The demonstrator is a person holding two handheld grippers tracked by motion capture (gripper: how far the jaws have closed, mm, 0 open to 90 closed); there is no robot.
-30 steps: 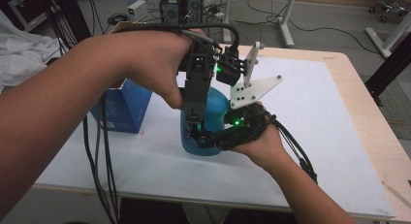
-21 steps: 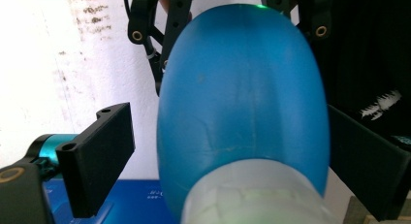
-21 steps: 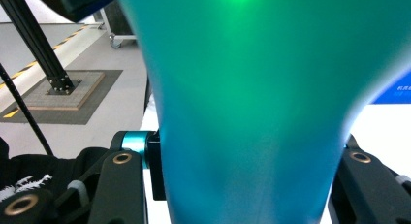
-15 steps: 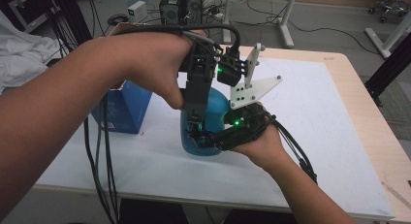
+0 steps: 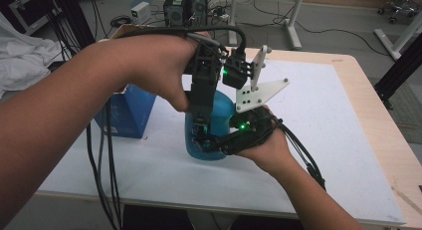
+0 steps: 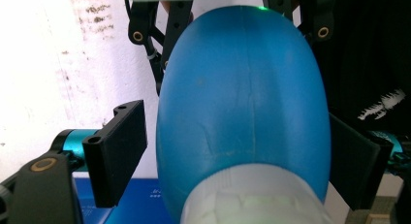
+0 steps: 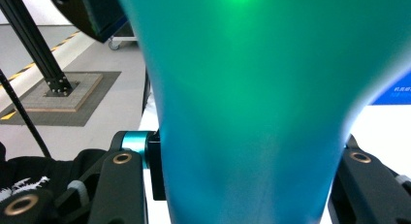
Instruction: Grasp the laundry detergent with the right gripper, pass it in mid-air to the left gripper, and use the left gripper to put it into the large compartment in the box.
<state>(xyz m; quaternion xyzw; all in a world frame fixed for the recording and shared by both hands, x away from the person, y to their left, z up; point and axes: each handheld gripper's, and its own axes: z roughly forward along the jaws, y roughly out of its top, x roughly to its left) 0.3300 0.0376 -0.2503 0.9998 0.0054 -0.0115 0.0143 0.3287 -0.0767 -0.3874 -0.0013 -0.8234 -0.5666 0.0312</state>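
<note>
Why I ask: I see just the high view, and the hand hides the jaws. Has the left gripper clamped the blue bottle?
Observer: Not yet. The left gripper has the blue bottle between its jaws, which have just been closing, but one pad stands apart from the wall.
Operator: Does the right gripper hold it?
Observer: Yes. The right gripper is shut on the bottle's narrower part.
Operator: What's closest to the left camera?
Observer: A whitish collar at the bottle's end.
</note>
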